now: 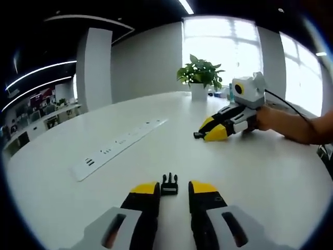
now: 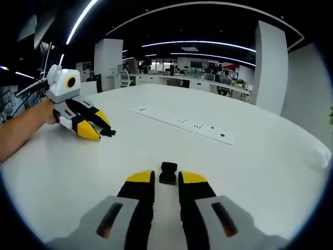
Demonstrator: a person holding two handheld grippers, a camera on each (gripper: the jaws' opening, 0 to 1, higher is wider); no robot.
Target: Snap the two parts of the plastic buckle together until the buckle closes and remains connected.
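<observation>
Left gripper [image 1: 167,188] open, pronged buckle half [image 1: 169,184] between its tips on the white table [image 1: 260,172]; right gripper [image 2: 166,178] open, socket half [image 2: 167,173] between its tips.

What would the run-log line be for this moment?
phase: approach | left gripper: open, pronged buckle half ahead on table | right gripper: open, socket buckle half ahead | halves: apart, unjoined

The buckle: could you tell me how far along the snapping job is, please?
Nothing is joined yet. The pronged buckle half lies on the white table just ahead of the open left gripper, ungrasped. The socket half lies likewise before the open right gripper. The approach looks in hand. Left: grasp both halves, bring them together, snap them shut.
</observation>
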